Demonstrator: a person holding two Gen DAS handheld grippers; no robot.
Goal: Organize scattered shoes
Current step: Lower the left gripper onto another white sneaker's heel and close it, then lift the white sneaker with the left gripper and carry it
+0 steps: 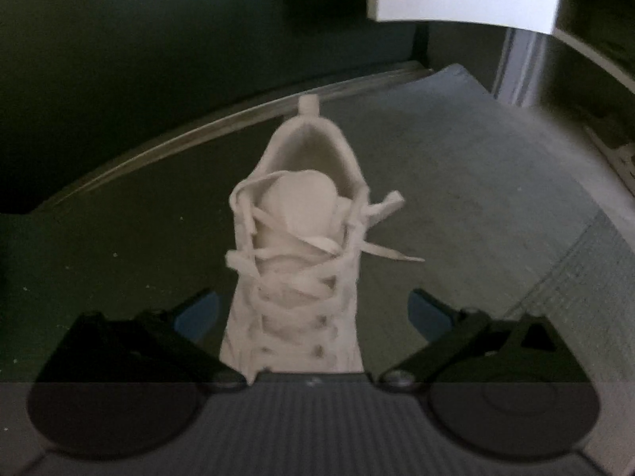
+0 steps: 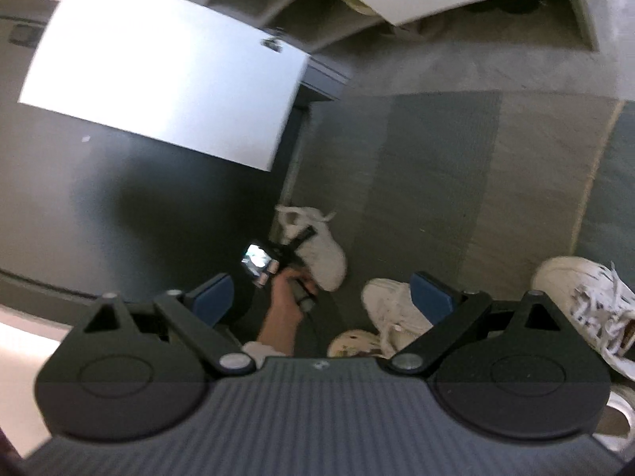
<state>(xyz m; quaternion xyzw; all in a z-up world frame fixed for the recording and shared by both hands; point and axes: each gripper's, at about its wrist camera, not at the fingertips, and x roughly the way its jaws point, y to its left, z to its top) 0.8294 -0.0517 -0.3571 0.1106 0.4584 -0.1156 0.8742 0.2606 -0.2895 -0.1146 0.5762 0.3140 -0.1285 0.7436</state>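
White laced canvas sneaker (image 1: 295, 246) between spread fingers of left gripper (image 1: 313, 313), heel at 12 o'clock; right gripper (image 2: 321, 297) spread, empty.

Grey mat (image 1: 456, 182) covers the floor, a lighter band (image 2: 535, 198) crossing it. Metal threshold strip (image 1: 198, 135) runs along the mat's far edge, dark floor (image 1: 158, 39) beyond. White cabinet door (image 2: 166, 79) hangs open, shelves (image 2: 301, 8) behind it.
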